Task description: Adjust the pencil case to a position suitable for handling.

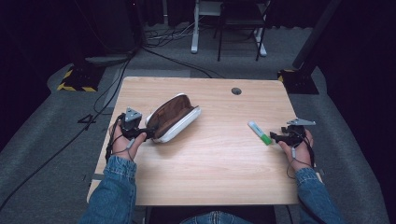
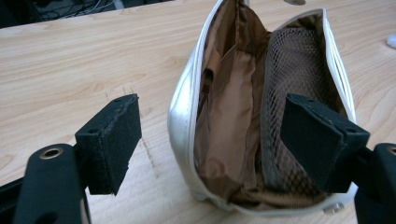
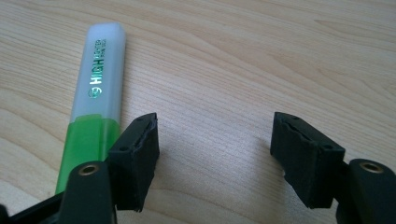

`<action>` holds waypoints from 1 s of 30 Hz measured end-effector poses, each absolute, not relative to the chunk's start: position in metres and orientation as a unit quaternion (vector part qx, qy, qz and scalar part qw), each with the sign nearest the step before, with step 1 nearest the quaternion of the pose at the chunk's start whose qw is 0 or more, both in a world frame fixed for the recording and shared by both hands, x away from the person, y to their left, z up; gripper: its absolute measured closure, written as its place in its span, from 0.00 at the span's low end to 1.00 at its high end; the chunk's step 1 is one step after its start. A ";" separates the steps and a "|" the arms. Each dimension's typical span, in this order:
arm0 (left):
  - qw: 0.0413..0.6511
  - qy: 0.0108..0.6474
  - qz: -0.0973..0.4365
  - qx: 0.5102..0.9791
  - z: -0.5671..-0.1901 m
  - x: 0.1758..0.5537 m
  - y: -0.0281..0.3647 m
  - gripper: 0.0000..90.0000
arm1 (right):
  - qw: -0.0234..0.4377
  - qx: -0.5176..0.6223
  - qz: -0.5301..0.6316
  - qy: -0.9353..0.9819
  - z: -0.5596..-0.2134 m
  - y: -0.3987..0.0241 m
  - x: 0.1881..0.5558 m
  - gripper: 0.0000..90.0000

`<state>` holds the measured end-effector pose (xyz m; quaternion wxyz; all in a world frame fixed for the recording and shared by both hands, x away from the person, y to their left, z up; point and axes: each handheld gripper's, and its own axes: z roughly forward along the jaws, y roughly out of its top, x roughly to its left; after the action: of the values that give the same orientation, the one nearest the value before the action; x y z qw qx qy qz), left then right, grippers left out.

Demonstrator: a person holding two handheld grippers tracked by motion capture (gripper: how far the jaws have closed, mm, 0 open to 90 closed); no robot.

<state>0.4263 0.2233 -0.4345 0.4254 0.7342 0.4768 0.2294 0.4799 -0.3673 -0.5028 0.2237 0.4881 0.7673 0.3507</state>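
A white pouch (image 1: 173, 116) with a brown lining lies open on the left half of the wooden table (image 1: 210, 154). My left gripper (image 1: 142, 133) is open at its near end; in the left gripper view the pouch (image 2: 261, 116) sits between the jaws, and the right pad overlaps its mesh side. A green and white highlighter (image 1: 259, 132) lies on the right half of the table. My right gripper (image 1: 279, 136) is open just right of it. In the right gripper view the highlighter (image 3: 95, 107) lies outside the left jaw, with bare wood between the pads.
A round cable hole (image 1: 236, 91) sits near the table's far edge. Beyond the table are floor cables (image 1: 163, 37), a white desk leg (image 1: 195, 28) and black stands with yellow-striped bases (image 1: 74, 81).
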 end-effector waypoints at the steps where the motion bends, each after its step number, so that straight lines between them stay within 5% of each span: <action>1: 0.427 0.477 0.226 0.734 -0.435 0.428 0.222 0.23 | 0.224 0.488 0.351 0.767 -0.503 -0.367 0.480 0.37; 14: 0.428 0.464 0.228 0.741 -0.442 0.450 0.210 0.22 | 0.222 0.485 0.352 0.769 -0.503 -0.367 0.478 0.37; 30: 0.413 0.489 0.212 0.739 -0.472 0.478 0.216 0.32 | 0.222 0.483 0.352 0.770 -0.503 -0.368 0.477 0.37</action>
<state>0.4782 0.2159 -0.4722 0.4126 0.7389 0.4888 0.2119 0.4767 -0.3678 -0.5028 0.2223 0.4835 0.7699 0.3524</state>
